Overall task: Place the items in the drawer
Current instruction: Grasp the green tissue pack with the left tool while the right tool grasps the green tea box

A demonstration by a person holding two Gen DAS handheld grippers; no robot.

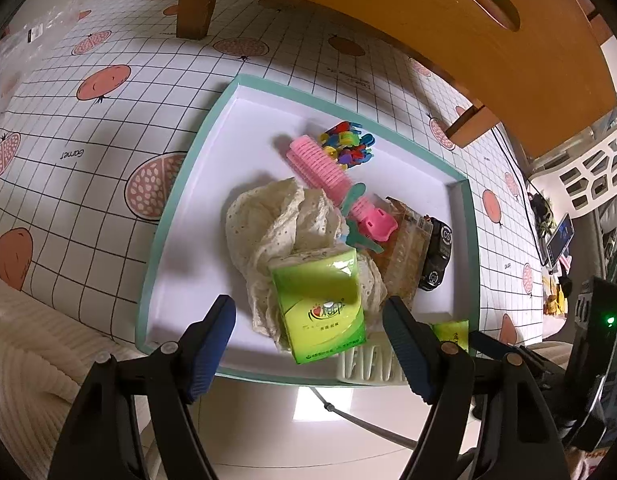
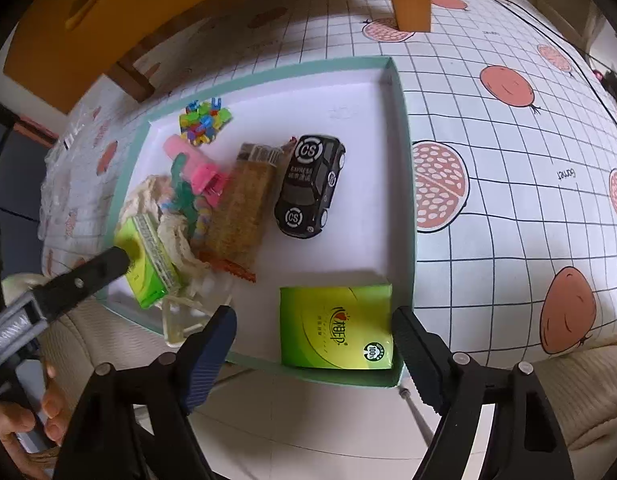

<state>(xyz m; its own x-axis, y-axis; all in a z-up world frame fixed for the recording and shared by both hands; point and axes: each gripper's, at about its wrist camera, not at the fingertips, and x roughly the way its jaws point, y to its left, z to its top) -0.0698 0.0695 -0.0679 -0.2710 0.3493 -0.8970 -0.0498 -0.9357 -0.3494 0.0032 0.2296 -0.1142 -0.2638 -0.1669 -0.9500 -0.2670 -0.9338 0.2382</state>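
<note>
Already inside teal-rimmed drawer (image 2: 404, 168): glossy green tissue pack (image 2: 336, 326), flat.

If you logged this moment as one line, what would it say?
left claw: open over tissue pack | right claw: open by second tissue pack | tray: toy car, curler
</note>
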